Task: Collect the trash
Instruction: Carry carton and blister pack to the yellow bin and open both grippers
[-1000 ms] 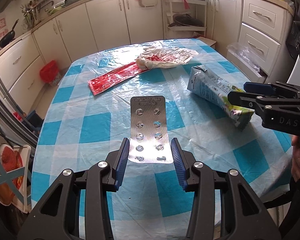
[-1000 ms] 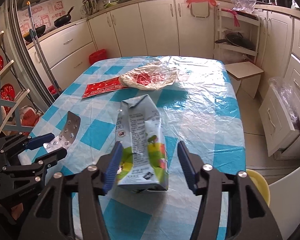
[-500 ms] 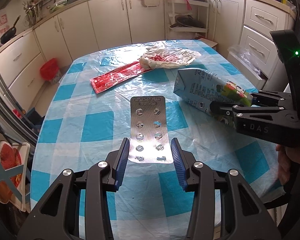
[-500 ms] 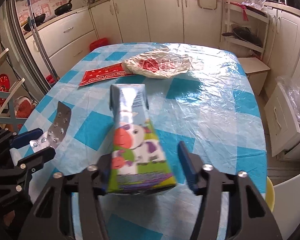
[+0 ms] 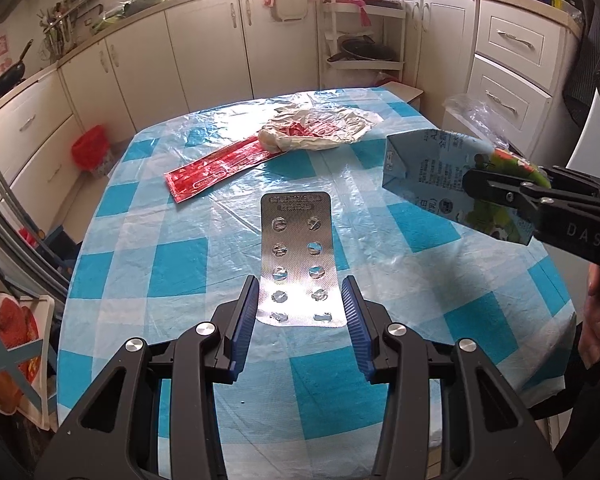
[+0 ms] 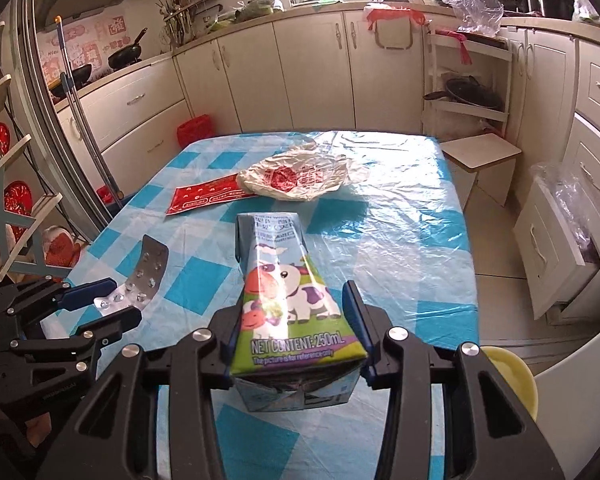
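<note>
A silver blister pack (image 5: pixel 296 240) sticks out forward from my left gripper (image 5: pixel 300 284), whose blue pads press on its two long edges near the close end. In the right wrist view the pack (image 6: pixel 150 268) curves up off the cloth from the left gripper (image 6: pixel 124 300). A small milk carton (image 6: pixel 276 248) with a cow picture is clamped by its base in my right gripper (image 6: pixel 296 300) and hangs above the table. From the left wrist view the carton (image 5: pixel 428 172) floats at the right, tilted, in the right gripper (image 5: pixel 500 188).
A red flat wrapper (image 5: pixel 216 168) and a crumpled white plastic bag (image 5: pixel 320 132) lie on the far half of the blue-checked table (image 5: pixel 180 260). A yellow tub (image 6: pixel 508 372) sits low at the right, a small stool (image 6: pixel 480 152) beyond the table, a red bin (image 5: pixel 90 148) by the cabinets.
The right gripper closed on the carton, lifted it off the table and turned its cow face upward. The left gripper and blister pack stayed put.
</note>
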